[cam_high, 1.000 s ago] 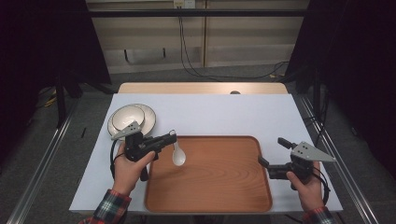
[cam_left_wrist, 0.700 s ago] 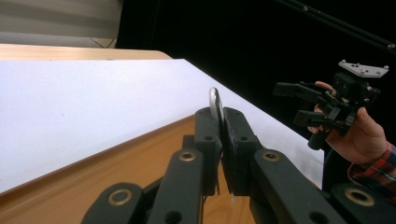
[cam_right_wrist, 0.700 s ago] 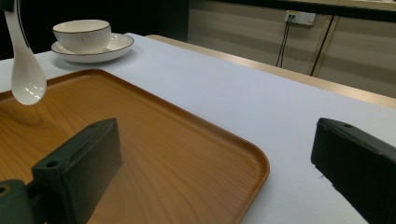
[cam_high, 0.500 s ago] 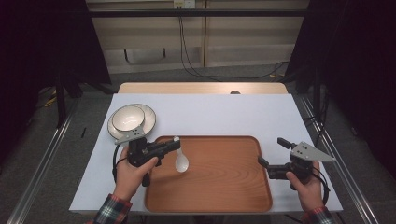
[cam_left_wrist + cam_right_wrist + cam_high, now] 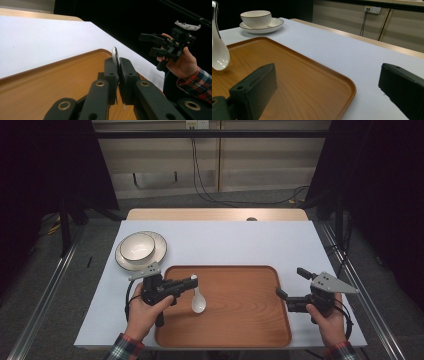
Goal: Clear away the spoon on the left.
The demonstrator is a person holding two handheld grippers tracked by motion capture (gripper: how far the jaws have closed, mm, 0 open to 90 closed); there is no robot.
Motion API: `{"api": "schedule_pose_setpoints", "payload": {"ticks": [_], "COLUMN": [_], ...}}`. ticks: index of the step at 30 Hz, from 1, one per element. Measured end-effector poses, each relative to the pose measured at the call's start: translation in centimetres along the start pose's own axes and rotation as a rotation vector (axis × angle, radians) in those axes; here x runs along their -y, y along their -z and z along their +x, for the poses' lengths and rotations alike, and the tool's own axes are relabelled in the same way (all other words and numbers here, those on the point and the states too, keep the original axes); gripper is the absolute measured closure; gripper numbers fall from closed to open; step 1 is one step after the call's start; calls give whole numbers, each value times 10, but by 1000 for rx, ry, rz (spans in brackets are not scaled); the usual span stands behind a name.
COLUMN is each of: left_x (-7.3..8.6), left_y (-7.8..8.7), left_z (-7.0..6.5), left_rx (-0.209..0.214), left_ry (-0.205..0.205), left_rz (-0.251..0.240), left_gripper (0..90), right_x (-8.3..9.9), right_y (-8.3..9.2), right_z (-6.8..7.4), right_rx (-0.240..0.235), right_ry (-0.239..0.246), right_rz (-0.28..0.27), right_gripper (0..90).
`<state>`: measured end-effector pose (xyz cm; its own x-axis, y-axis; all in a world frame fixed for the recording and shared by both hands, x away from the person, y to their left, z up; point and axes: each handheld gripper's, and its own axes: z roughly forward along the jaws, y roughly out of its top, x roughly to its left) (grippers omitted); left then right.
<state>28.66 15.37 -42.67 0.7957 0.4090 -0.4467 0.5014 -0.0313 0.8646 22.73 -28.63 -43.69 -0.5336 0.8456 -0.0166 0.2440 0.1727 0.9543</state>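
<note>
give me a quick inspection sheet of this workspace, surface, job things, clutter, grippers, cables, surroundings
surface: white table with a wooden tray at its near edge
job's things: white spoon held by its handle, bowl end hanging low over the tray's left part
clutter: bowl sitting on a plate at the table's left, apart from the tray
grippers: left gripper shut on the spoon handle; right gripper open, holding nothing, by the tray's right edge
cables: black cable looping from each gripper; more cables down the far wall
surroundings: dark curtains both sides, grey floor, wall socket
</note>
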Motion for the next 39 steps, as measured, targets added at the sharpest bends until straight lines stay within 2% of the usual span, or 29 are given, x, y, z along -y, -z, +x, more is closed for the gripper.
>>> {"api": "schedule_pose_setpoints", "payload": {"ticks": [9,18,19,26,29,33,35,38,39], "left_x": [6,12,12,15,15,17,17,17,18], "left_y": [-1,-3,-3,-5,-6,-7,-8,-11,-11], "left_z": [-5,-10,-10,-9,-8,-3,-2,-1,0], "left_rx": [13,26,37,36,14,-38,-51,-79,-83], "left_ry": [-3,13,14,23,21,-8,-17,-58,-56], "left_rz": [17,34,34,27,26,50,52,63,65], "left_gripper": [852,852,851,850,842,810,798,775,768], "right_x": [0,0,0,0,0,0,0,0,0], "right_y": [-1,-1,-1,0,-1,-1,-1,-1,-1], "right_z": [1,1,1,1,1,1,1,1,1], "right_rx": [-7,-1,-3,-2,0,1,2,0,1], "right_ry": [0,4,4,6,6,10,5,6,5], "right_rz": [0,3,4,7,4,7,6,4,6], "right_gripper": [17,17,17,17,17,17,17,17,17]}}
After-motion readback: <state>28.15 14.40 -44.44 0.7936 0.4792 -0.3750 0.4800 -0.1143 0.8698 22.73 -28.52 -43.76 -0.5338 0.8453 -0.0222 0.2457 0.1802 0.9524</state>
